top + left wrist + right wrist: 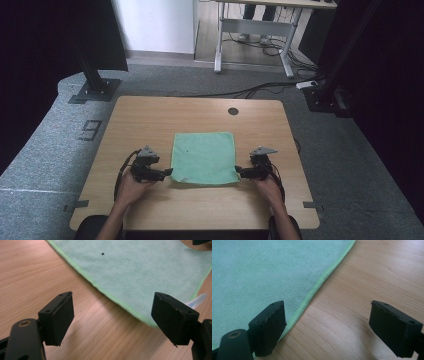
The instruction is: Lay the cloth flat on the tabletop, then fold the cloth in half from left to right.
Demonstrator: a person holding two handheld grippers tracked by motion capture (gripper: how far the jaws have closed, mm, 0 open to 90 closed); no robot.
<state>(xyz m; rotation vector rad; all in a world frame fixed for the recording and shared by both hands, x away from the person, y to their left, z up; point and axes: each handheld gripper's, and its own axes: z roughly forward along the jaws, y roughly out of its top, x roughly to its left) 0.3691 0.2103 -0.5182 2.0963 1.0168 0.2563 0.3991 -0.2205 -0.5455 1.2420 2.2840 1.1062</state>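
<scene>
Green cloth point(205, 157) flat at mid-table point(150, 115), left gripper point(167, 172) and right gripper point(239, 172) both released and empty at near corners; advise low entry, one jaw under hem, both corners pinched evenly before lifting.

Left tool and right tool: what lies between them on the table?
In the high view, the green cloth lies flat between the left tool and the right tool, on the wooden table.
</scene>
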